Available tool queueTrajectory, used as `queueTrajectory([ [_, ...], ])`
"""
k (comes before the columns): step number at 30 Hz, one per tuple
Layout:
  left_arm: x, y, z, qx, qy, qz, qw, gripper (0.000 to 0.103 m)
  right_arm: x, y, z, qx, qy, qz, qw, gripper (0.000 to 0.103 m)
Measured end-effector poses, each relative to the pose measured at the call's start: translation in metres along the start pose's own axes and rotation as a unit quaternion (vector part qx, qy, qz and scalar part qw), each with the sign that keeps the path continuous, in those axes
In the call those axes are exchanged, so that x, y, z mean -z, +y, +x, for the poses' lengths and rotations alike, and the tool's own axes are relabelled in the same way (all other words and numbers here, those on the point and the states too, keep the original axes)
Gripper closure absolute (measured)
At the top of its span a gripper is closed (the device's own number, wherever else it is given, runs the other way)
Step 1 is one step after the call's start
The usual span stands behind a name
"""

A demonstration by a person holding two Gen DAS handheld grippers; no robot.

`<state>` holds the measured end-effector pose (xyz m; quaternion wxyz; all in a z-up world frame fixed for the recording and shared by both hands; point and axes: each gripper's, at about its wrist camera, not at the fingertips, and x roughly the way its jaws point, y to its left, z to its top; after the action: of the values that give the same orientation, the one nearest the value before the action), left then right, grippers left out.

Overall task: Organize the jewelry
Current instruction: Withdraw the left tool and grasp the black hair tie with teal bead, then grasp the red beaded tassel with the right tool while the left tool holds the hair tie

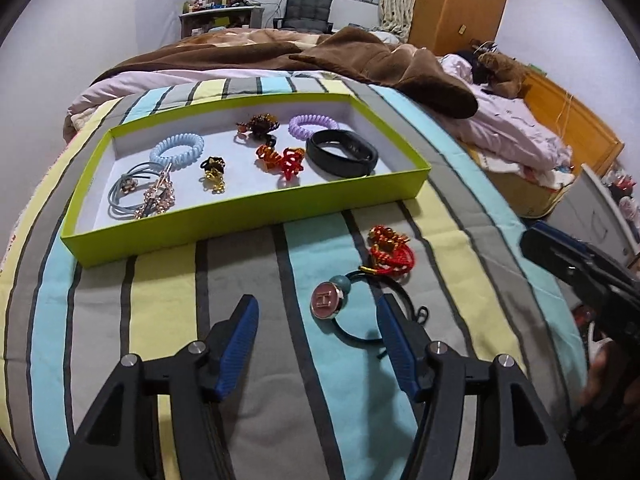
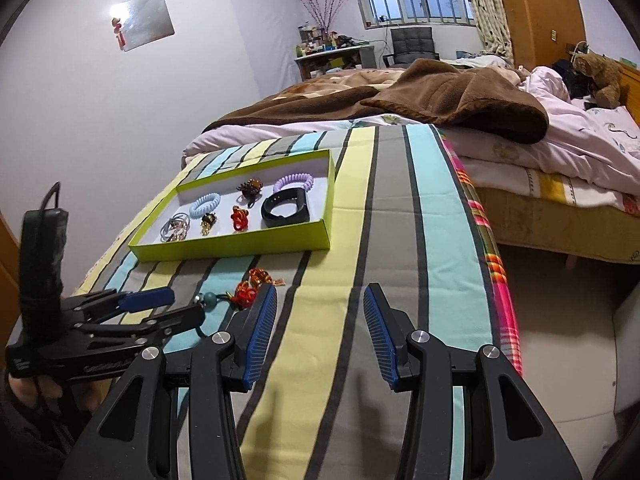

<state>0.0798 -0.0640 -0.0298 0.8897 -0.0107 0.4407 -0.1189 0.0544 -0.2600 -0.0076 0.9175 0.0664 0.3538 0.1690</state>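
Lime-green box (image 1: pixel 248 208) at my twelve o'clock already holds most pieces, so I hold my left hand-held gripper (image 1: pixel 316 312) wide around the pink hair tie (image 1: pixel 329 300) on the bed (image 1: pixel 240 276), ready to pinch it; my right hand-held gripper (image 2: pixel 320 300) waits wide, empty.

Bed with striped cover (image 1: pixel 240 280). Lying directly on it: green tray (image 1: pixel 256 216), red knotted cord ornament (image 1: pixel 390 252) and black hair tie with pink button (image 1: pixel 328 300), just beside each other.

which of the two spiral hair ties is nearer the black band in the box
The purple spiral hair tie, just behind the black band at the box's right end. The blue spiral hair tie lies toward the left end.
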Motion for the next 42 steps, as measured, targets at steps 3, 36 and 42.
queueTrajectory([
  [3,0.000,-0.004,0.003,-0.015,0.000,0.010,0.9998,0.040,0.000,-0.001,-0.002,-0.003,-0.005,0.000,1.000,0.057],
  [36,0.000,0.000,-0.016,-0.022,-0.034,0.036,0.9985,0.086,0.002,0.010,0.003,-0.009,0.005,0.000,1.000,0.057],
  [42,0.005,0.016,-0.032,-0.029,-0.051,0.018,0.9981,0.086,-0.002,0.023,0.011,-0.010,0.010,-0.013,1.000,0.057],
])
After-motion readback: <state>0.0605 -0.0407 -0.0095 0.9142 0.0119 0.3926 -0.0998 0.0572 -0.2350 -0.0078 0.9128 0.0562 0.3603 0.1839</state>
